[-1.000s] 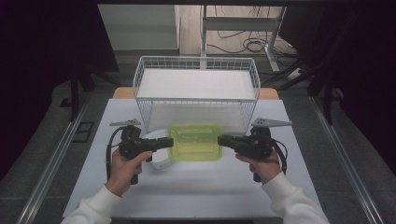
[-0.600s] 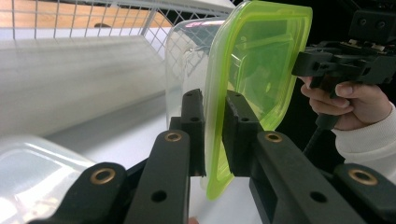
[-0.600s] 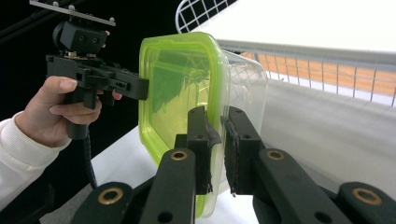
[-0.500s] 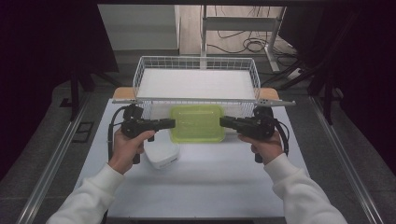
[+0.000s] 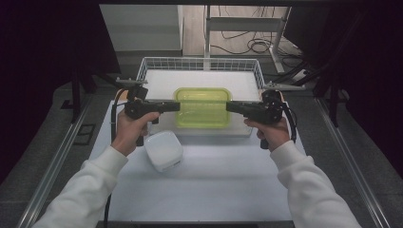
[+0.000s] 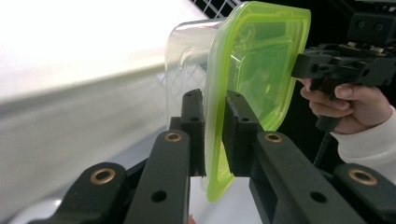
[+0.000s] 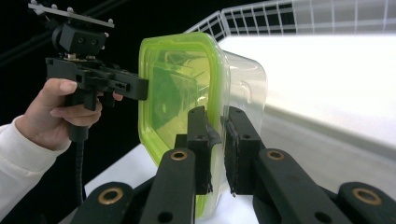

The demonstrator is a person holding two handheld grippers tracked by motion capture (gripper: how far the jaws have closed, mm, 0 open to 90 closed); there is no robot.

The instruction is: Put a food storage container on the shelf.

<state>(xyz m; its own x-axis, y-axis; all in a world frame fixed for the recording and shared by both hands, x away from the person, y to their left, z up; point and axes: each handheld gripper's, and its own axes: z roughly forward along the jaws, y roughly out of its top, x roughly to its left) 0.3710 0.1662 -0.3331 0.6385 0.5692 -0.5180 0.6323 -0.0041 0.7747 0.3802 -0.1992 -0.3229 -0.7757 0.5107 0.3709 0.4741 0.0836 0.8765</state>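
Both grippers are clamped on the rim of the green-lidded clear container (image 5: 203,107), left gripper (image 5: 172,105) at its 9 o'clock edge, right gripper (image 5: 232,107) at 3 o'clock, and it hangs in the air over the near wall of the white wire basket (image 5: 151,66). My worry: each bite is only on the thin lid lip (image 6: 214,140), so if the hands drift apart or tilt unevenly, the lid could pop off or the box could clip the basket wire. The small white tub (image 5: 163,150) sits at 7 o'clock, safely out of the way.
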